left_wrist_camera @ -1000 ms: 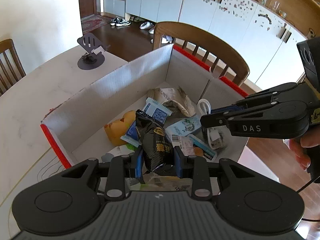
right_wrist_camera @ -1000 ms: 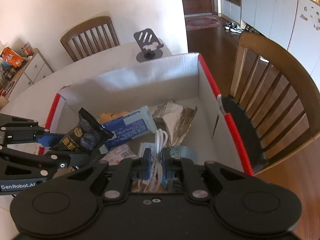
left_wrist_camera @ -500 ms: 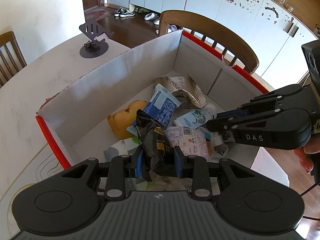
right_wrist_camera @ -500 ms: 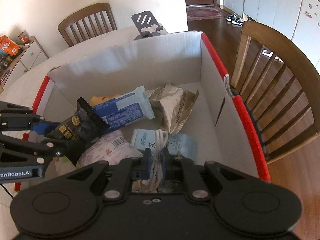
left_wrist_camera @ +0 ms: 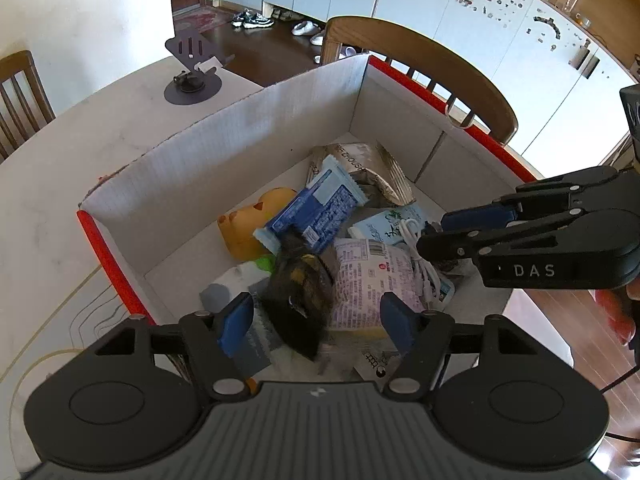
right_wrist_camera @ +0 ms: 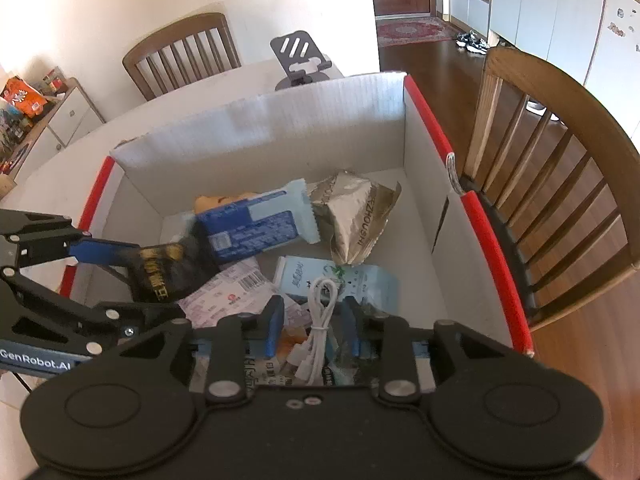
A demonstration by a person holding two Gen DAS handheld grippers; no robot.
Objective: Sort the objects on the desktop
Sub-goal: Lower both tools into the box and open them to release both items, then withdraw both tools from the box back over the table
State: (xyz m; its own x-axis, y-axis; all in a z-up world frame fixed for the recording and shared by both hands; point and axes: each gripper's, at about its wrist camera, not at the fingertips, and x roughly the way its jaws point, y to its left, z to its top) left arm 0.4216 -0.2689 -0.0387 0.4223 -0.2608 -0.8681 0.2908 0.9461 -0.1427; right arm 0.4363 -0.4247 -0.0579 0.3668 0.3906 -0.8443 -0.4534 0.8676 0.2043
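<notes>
Over the table's cardboard box (left_wrist_camera: 256,128), lower frame, I hold both grippers' fingers apart, black packet (left_wrist_camera: 304,292) and white cable (right_wrist_camera: 320,320) released; next, withdraw.

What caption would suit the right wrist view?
Open right gripper above a white cable inside a red-edged cardboard box of snack packets.

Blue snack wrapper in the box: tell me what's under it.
The blue snack wrapper overlaps a yellow toy and crinkled silver bag; the black packet covers its near end. Anything beneath is hidden.
</notes>
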